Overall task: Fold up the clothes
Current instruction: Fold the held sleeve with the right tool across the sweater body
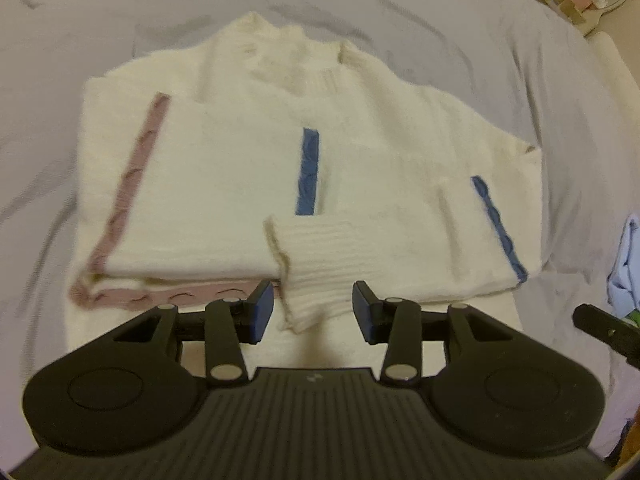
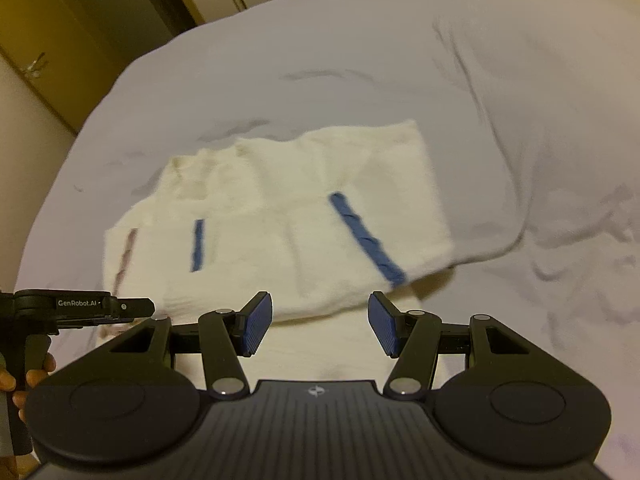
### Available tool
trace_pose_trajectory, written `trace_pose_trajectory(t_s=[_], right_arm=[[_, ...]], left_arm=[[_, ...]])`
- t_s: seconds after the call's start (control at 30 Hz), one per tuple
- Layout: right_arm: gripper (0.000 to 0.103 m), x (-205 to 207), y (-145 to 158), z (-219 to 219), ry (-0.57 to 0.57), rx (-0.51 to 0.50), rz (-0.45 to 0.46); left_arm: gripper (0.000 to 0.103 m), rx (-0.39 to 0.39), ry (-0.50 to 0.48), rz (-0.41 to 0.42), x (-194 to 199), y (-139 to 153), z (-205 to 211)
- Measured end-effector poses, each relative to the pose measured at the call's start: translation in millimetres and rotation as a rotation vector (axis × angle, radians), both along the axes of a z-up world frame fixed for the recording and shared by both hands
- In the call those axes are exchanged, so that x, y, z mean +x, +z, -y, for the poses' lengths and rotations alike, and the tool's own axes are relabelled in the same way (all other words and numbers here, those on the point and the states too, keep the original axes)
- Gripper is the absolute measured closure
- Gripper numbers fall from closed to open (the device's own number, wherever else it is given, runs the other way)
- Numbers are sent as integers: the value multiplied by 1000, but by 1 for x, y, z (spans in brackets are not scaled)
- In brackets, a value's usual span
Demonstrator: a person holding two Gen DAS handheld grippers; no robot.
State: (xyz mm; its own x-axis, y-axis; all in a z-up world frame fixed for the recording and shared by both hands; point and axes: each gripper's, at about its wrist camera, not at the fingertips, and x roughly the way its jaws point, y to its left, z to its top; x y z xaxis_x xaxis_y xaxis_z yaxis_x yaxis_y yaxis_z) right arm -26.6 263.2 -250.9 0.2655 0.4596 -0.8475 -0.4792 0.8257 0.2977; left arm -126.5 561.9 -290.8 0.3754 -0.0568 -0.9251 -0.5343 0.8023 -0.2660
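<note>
Hovering left gripper (image 1: 313, 307): my fingers are spread wide, and the ribbed cuff (image 1: 316, 270) of a sleeve lies between the blue pads (image 1: 262, 308); whether they touch it I cannot tell, and nothing is pinched.
Right gripper (image 2: 320, 322): my fingers here are spread apart too, holding nothing, poised over the near hem of the sweater (image 2: 280, 220).
Other tool: in the right wrist view the left gripper's black body (image 2: 80, 306) shows at the left edge, with a hand (image 2: 16, 380) round its handle.
Sweater place: it lies flat on a pale lilac bedsheet (image 1: 480, 60), just ahead of both grippers.
Sweater axis: its long line runs from the hem near me to the collar (image 1: 304, 52) far from me, so the neck points away.
Sleeves: both are folded in across the front; the cuffed one crosses from the right.
Trim: a pink stripe (image 1: 132, 184) runs along the left fold, blue stripes (image 1: 309, 170) stand at the middle and right.
Far right: a light blue cloth (image 1: 626, 264) sits at the sheet's edge.
</note>
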Motion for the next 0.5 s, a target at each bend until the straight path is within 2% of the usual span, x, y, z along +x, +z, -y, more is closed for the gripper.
trace_pose_trajectory(t_s=[0.07, 0.17, 0.3, 0.5], right_arm=[[47, 7, -6, 9, -20, -8, -8], [47, 19, -17, 21, -51, -20, -20], [47, 34, -29, 37, -83, -35, -35], [47, 44, -37, 56, -92, -54, -63]], left_arm=[[64, -7, 11, -25, 5, -13, 3], [63, -23, 47, -15, 5, -23, 4], [53, -43, 94, -2, 6, -36, 6], [45, -66, 155, 10, 8, -55, 8]])
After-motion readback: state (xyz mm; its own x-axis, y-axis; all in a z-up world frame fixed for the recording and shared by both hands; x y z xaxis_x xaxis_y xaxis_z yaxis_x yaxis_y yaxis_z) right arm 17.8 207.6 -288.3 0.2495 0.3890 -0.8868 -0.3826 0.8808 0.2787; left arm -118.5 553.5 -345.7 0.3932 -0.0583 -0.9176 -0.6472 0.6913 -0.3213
